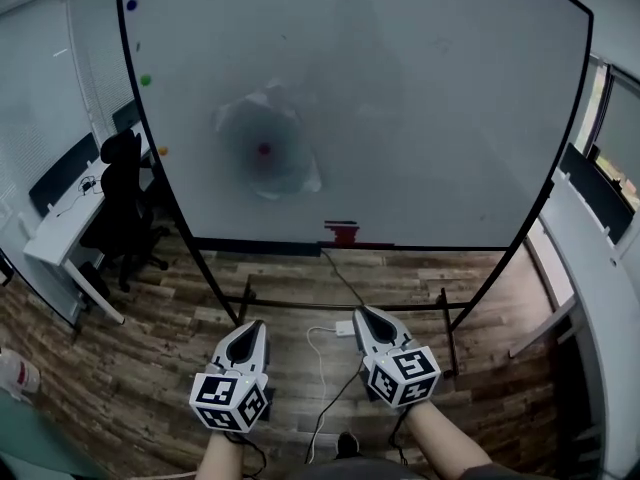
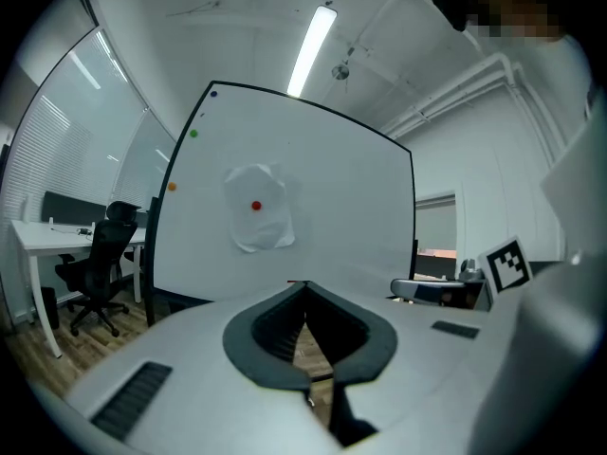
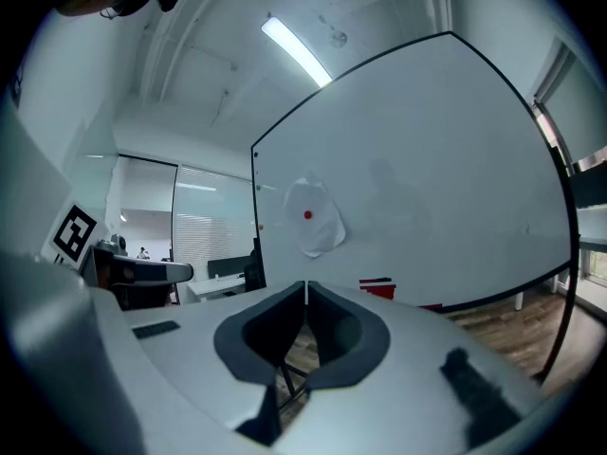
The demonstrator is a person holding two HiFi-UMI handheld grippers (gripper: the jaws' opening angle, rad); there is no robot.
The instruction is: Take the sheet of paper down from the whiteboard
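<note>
A crumpled white sheet of paper [image 1: 268,153] hangs on the whiteboard [image 1: 430,118], pinned by a red magnet [image 1: 264,149]. The left gripper view shows the sheet of paper [image 2: 259,209] straight ahead, and in the right gripper view the sheet of paper [image 3: 316,218] lies a little left of centre. Both grippers are well short of the board, low in the head view. My left gripper [image 1: 250,326] is shut with nothing in it. My right gripper [image 1: 362,313] is also shut and holds nothing.
A red eraser [image 1: 342,231] rests on the board's lower ledge. The board stands on a black frame [image 1: 345,303] over a wooden floor, with a white cable [image 1: 322,346] trailing below. At the left are a black office chair [image 1: 122,203] and a white desk [image 1: 62,223]. Coloured magnets [image 1: 146,80] dot the board's left edge.
</note>
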